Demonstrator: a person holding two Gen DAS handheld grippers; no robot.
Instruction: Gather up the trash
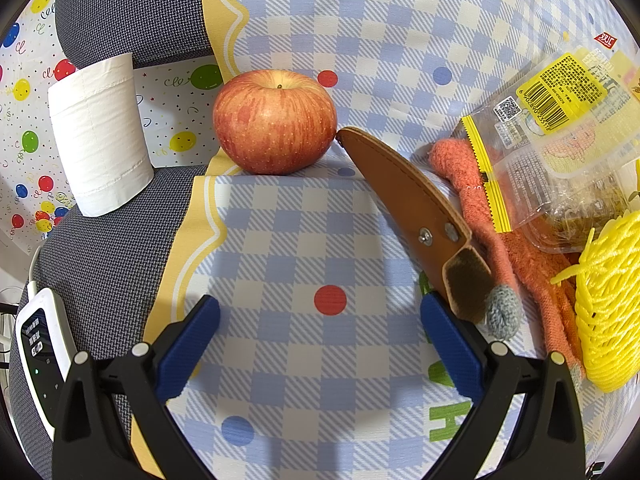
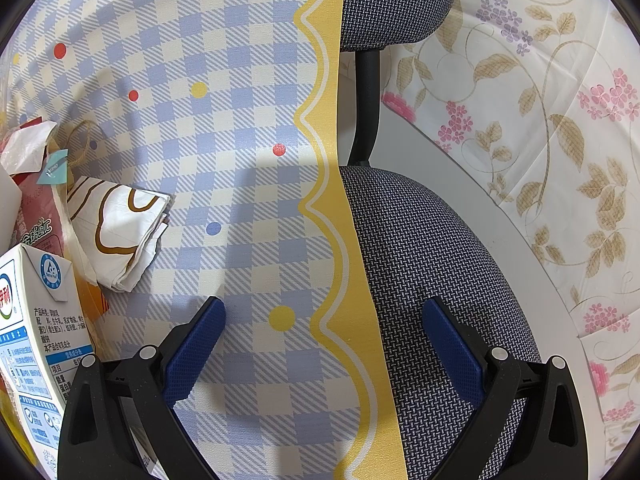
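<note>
My left gripper [image 1: 320, 344] is open above the checked tablecloth [image 1: 304, 240], nothing between its blue fingers. Ahead sits a red apple [image 1: 275, 122]. To its right lie a brown leather sheath [image 1: 416, 208], an orange knitted glove [image 1: 516, 248], a clear yellow-edged snack wrapper [image 1: 552, 136] and a yellow foam net [image 1: 608, 304]. My right gripper [image 2: 324, 348] is open over the cloth's yellow edge. At its left lie a folded white paper wrapper [image 2: 120, 232], a white milk carton [image 2: 32, 328], a red packet [image 2: 36, 216] and crumpled paper [image 2: 24, 148].
A toilet paper roll [image 1: 100, 136] stands on a grey mesh chair [image 1: 104, 272] left of the apple. A white device with a cable [image 1: 40, 344] lies at the lower left. Another grey chair [image 2: 432, 272] and a floral cloth [image 2: 552, 128] are on the right.
</note>
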